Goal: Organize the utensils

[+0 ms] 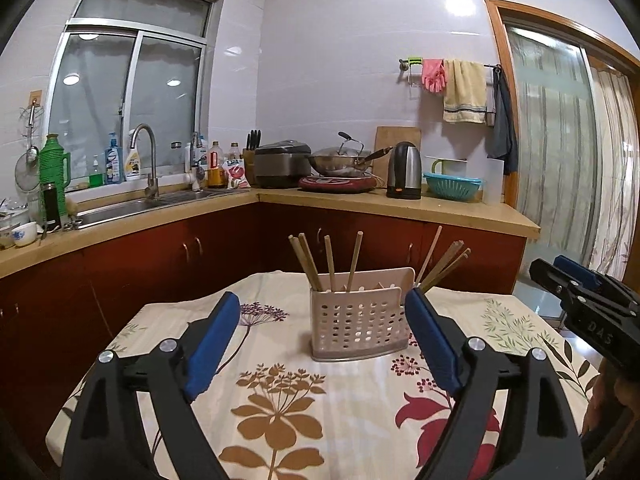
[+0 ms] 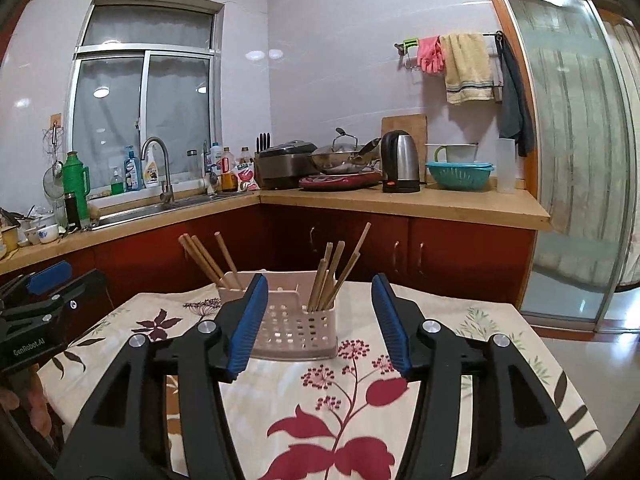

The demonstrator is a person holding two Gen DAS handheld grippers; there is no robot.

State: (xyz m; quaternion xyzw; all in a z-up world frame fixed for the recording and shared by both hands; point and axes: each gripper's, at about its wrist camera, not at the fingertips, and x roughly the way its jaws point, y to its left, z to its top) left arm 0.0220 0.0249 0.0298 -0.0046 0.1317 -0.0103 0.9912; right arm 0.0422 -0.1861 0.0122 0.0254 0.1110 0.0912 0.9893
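A pale perforated plastic utensil holder (image 1: pixel 357 325) (image 2: pixel 289 324) stands on the small table with the floral cloth (image 1: pixel 280 400) (image 2: pixel 360 400). Wooden chopsticks stand in its left compartment (image 1: pixel 316 258) (image 2: pixel 208 258) and its right compartment (image 1: pixel 444 266) (image 2: pixel 336 268). My left gripper (image 1: pixel 322 300) is open, held back from the holder, nothing between its blue pads. My right gripper (image 2: pixel 320 286) is open too, short of the holder and empty. The right gripper also shows at the right edge of the left wrist view (image 1: pixel 580 288), and the left gripper at the left edge of the right wrist view (image 2: pixel 44 284).
Behind the table runs an L-shaped kitchen counter (image 1: pixel 400 204) over red cabinets, with a sink (image 1: pixel 132 206), a wok (image 1: pixel 340 162), a kettle (image 1: pixel 404 176) and a teal colander (image 1: pixel 452 186). A glass sliding door (image 2: pixel 576 140) is at the right.
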